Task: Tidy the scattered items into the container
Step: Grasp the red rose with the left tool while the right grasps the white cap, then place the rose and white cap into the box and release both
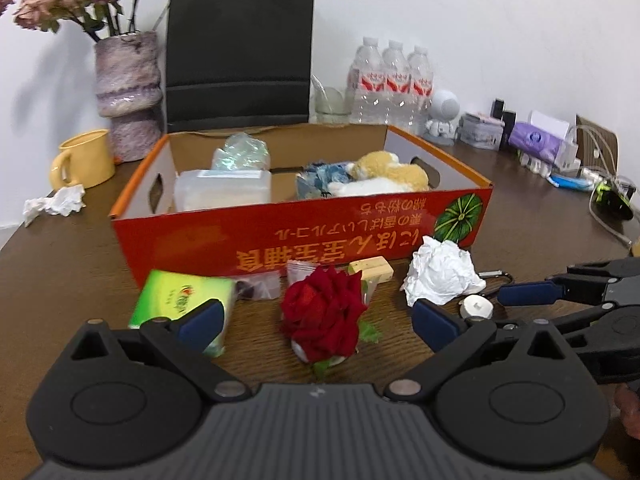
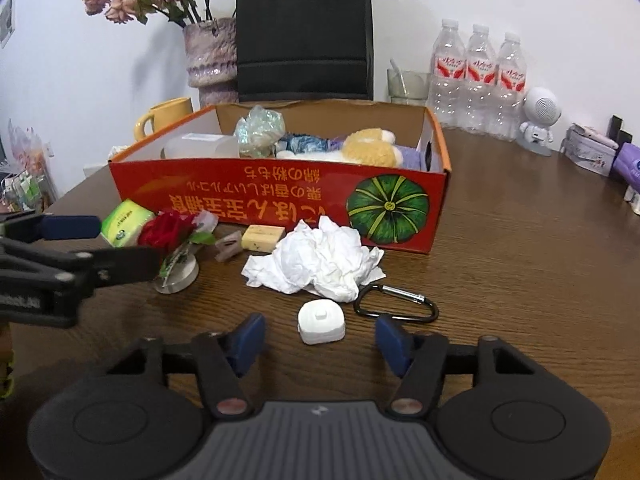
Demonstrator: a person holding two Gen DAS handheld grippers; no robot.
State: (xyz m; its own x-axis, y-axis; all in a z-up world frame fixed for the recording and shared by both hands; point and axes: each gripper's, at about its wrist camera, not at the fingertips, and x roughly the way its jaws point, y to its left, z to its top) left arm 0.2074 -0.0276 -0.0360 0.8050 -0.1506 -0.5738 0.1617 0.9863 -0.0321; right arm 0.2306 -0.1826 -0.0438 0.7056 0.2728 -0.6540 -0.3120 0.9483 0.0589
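My right gripper (image 2: 320,338) stands partly spread with nothing pinched; the small white cap (image 2: 321,321) sits on the table between my pads, untouched. My left gripper (image 1: 316,322) is wide and empty, the red rose (image 1: 323,312) just ahead at twelve o'clock. I judge this the reach-in step: next, each pair of pads must settle around its item and squeeze before lifting toward the box.

At one o'clock from the cap lies a black clip (image 2: 396,304); at twelve, crumpled tissue (image 2: 320,260). Beyond it the orange box (image 2: 280,208) already holds a clear plastic tub (image 2: 200,146), a crinkled wrapper (image 2: 260,126) and a plush toy (image 2: 372,146).
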